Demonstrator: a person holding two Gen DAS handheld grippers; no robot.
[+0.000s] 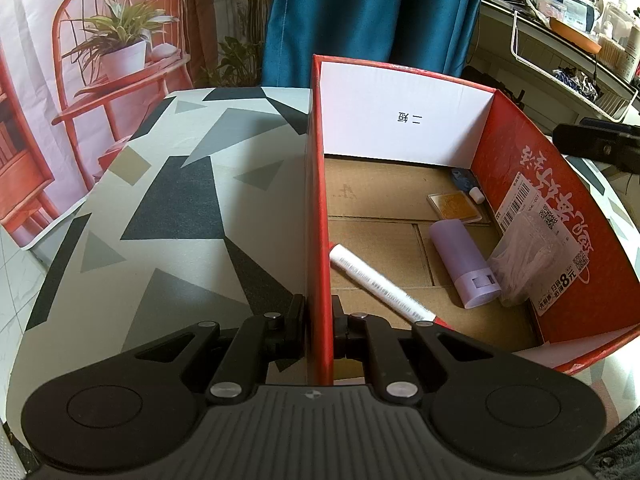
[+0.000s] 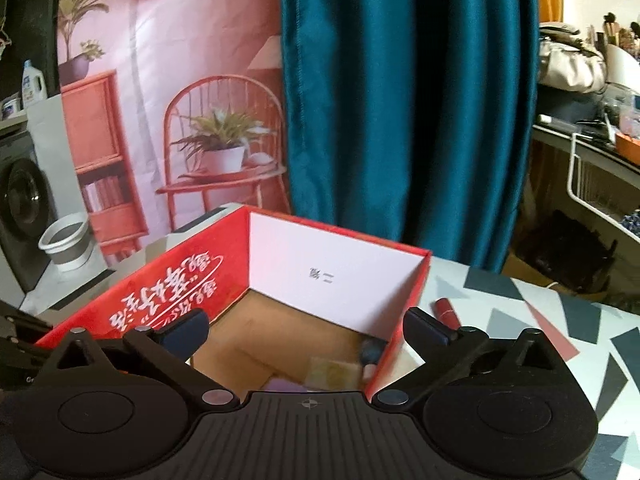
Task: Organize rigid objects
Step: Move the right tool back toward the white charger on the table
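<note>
In the left wrist view we see our left gripper (image 1: 319, 320) at the bottom centre, its jaws pinching the near red wall of the box (image 1: 320, 216), one finger on each side of the cardboard. The box fills the right half of the frame and stands on a table (image 1: 180, 208) covered in grey, black and white shapes.

On the brown floor of the box lie a white pen (image 1: 380, 284) just right of the pinched wall, a lilac bottle (image 1: 464, 264) to its right, a clear plastic bag (image 1: 524, 256) against the right wall, and further back a flat gold case (image 1: 456, 206) with a small white cap (image 1: 477, 194) beside it.

In the right wrist view our right gripper (image 2: 306, 330) sits at the bottom, jaws spread wide over the open box (image 2: 168, 284) with nothing between them. A red lipstick (image 2: 446, 312) lies on the table (image 2: 560, 312) just outside the box's right wall, at centre right of the frame.
</note>
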